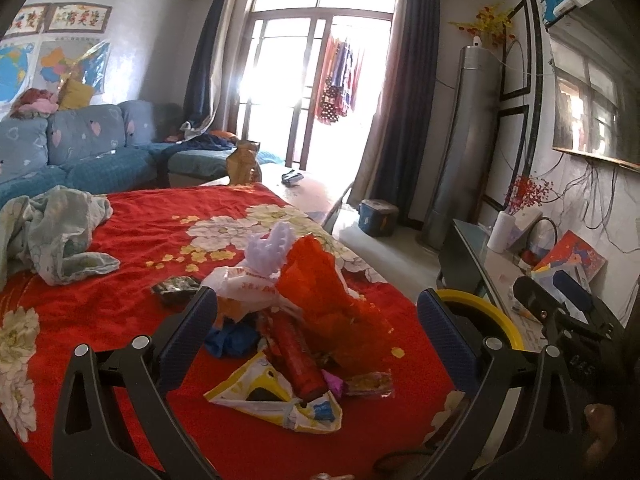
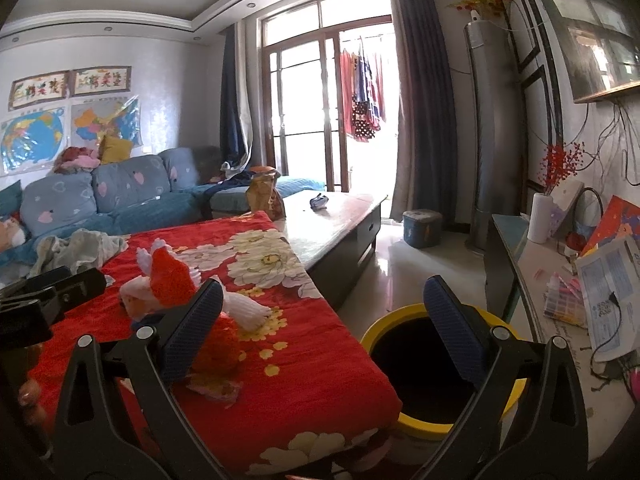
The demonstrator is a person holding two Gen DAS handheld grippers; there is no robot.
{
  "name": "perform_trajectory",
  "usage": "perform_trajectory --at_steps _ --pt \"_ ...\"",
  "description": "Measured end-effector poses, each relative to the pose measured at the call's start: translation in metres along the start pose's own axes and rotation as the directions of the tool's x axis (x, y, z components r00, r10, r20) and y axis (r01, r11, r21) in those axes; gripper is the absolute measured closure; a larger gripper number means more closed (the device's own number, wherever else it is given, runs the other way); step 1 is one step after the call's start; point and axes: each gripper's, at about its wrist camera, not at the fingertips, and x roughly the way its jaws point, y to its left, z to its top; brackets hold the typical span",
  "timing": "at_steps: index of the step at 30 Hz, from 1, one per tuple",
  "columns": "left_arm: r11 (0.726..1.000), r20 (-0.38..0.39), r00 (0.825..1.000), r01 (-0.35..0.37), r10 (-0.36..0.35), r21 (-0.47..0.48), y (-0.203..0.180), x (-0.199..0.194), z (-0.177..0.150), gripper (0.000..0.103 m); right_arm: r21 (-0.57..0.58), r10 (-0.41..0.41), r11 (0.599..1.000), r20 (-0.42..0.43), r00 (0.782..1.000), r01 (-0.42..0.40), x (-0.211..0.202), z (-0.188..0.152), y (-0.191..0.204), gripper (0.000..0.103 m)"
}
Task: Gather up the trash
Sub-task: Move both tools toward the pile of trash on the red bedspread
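Note:
A heap of trash lies on the red flowered cloth [image 1: 120, 312]: an orange-red plastic bag [image 1: 320, 284], a white bag with red print [image 1: 244, 284], a lilac foam net [image 1: 268, 252], a red tube [image 1: 298, 364], a yellow-white wrapper [image 1: 276, 396], a blue scrap [image 1: 232, 340] and a dark packet [image 1: 176, 288]. My left gripper [image 1: 316, 344] hangs open just above the heap. My right gripper [image 2: 324, 328] is open and empty, over the table's right edge beside the yellow-rimmed bin [image 2: 436, 368]. The same bags [image 2: 172, 280] show left of it.
A crumpled pale cloth [image 1: 56, 232] lies at the table's far left. A blue sofa [image 1: 80, 148] stands behind, a brown paper bag [image 2: 264, 196] on the bare table end. A side shelf [image 2: 560, 280] with papers runs along the right; a blue box [image 2: 420, 228] sits on the floor.

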Motion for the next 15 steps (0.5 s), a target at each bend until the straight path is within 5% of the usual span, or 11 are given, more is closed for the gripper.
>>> perform_trajectory --at_steps 15 --pt "0.997 -0.021 1.0 -0.019 0.017 -0.079 0.028 0.031 0.023 0.006 0.017 0.047 0.999 -0.045 0.998 -0.046 0.021 0.006 -0.008 0.01"
